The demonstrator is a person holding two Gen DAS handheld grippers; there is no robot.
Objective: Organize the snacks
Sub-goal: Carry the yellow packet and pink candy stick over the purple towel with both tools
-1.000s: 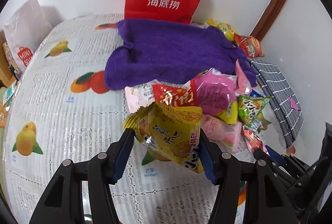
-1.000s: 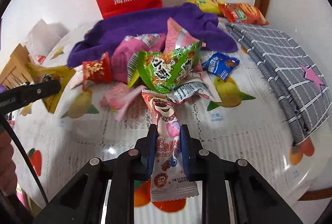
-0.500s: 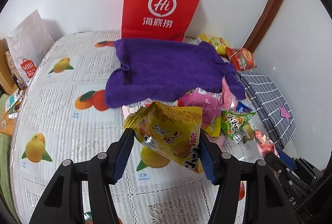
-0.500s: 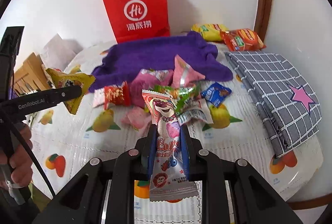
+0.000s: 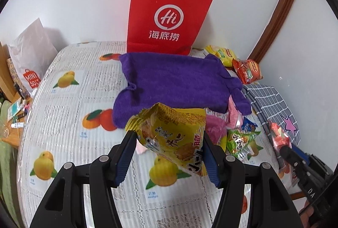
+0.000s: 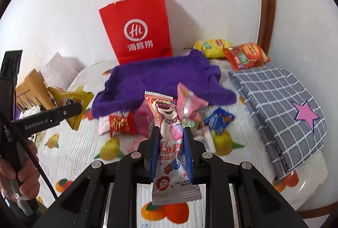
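Observation:
My left gripper (image 5: 168, 139) is shut on a yellow snack bag (image 5: 173, 135) and holds it in the air above the table. My right gripper (image 6: 169, 133) is shut on a pink bear-print candy packet (image 6: 166, 122), also held above the table. Below lies a heap of loose snacks: a green packet (image 5: 239, 140), a pink packet (image 6: 189, 102), a red packet (image 6: 120, 123) and a blue packet (image 6: 218, 120). A red paper bag (image 5: 166, 14) stands at the back against the wall, also in the right wrist view (image 6: 139, 31).
A purple towel (image 5: 177, 84) lies between the heap and the red bag. A grey checked cloth (image 6: 281, 107) covers the right side. A yellow bag (image 6: 210, 47) and an orange bag (image 6: 246, 55) sit at the back right. A white Miniso bag (image 5: 31, 59) stands far left.
Both grippers have risen and pulled back from the heap with their packets, so the whole red bag and more of the table show.

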